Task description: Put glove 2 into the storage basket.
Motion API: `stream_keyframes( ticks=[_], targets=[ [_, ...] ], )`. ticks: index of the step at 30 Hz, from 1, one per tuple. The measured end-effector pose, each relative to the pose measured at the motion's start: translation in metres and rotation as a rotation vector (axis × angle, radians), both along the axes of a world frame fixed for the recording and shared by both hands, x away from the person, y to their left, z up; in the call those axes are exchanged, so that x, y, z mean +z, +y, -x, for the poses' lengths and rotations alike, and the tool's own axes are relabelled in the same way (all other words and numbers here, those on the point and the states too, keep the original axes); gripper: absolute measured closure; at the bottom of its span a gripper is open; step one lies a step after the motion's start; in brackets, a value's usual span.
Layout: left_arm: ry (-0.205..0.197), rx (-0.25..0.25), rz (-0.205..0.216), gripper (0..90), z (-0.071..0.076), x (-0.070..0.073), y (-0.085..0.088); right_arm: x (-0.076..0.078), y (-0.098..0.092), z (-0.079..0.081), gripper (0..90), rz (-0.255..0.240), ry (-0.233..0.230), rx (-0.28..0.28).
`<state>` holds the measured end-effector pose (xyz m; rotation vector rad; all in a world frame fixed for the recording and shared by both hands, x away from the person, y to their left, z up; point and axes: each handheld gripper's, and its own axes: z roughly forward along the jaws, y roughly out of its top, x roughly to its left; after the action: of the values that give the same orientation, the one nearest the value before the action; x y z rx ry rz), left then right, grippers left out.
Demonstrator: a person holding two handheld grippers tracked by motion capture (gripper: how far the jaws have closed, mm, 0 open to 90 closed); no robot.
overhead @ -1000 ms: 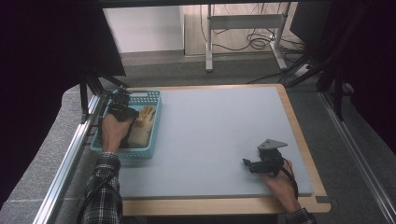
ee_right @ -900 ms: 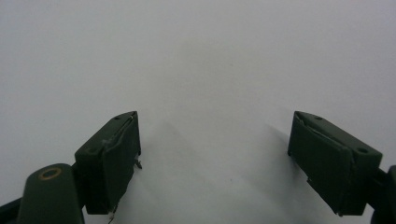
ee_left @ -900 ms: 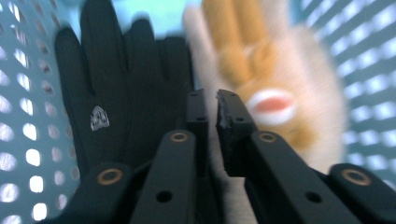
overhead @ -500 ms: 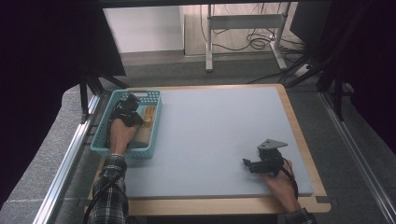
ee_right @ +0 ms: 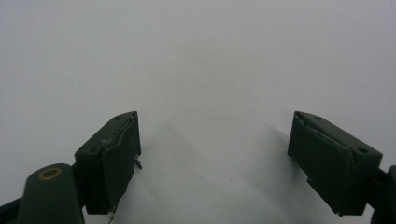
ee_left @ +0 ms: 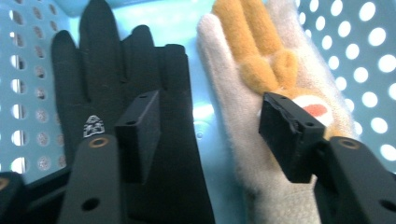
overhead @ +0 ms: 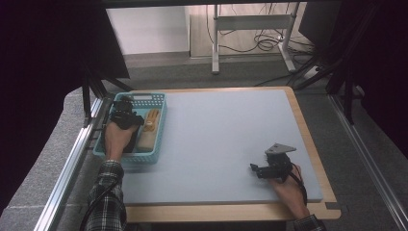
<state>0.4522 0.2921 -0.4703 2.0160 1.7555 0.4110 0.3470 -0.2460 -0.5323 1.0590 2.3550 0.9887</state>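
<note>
Hovering spread over the teal basket [overhead: 159,126], the left tongs [ee_left: 210,135] straddle a black glove [ee_left: 116,84] and a cream glove [ee_left: 261,163] with orange fingers, lying side by side inside. Right tongs [overhead: 255,169], also spread and holding nothing, rest low over the bare grey bench [overhead: 226,130].

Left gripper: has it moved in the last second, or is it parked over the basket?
Yes. The left gripper has moved up the basket toward its far end, and the basket itself looks to sit slightly nearer the person.
</note>
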Motion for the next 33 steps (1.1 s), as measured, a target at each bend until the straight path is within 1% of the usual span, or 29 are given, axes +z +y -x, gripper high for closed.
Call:
stream_keyframes(
  ticks=[3,7,12,13,15,20,29,33],
  targets=[
    [-0.021,0.014,0.024,32.3,0.003,0.003,0.005,0.0,0.0,0.0,16.4,0.0,0.0,0.0],
    [-0.051,0.012,0.037,26.6,0.007,0.007,0.009,0.0,0.0,0.0,16.4,0.0,0.0,0.0],
    [-0.071,0.003,0.045,20.3,0.012,0.009,0.012,0.0,0.0,0.0,16.4,0.0,0.0,0.0],
    [-0.072,-0.002,0.042,19.7,0.013,0.01,0.012,0.0,0.0,0.0,16.4,0.0,0.0,0.0],
    [-0.085,-0.007,0.05,18.1,0.015,0.011,0.013,0.0,0.0,0.0,16.4,0.0,0.0,0.0],
    [-0.101,-0.024,0.063,15.5,0.021,0.014,0.015,0.0,0.0,0.0,16.4,0.0,0.0,0.0],
    [-0.136,-0.076,0.074,9.3,0.033,0.022,0.016,0.0,0.0,0.0,16.4,0.001,-0.001,0.0],
    [-0.155,-0.093,0.088,7.8,0.039,0.025,0.015,0.0,0.0,0.0,16.4,0.001,-0.001,0.0]
  ],
)
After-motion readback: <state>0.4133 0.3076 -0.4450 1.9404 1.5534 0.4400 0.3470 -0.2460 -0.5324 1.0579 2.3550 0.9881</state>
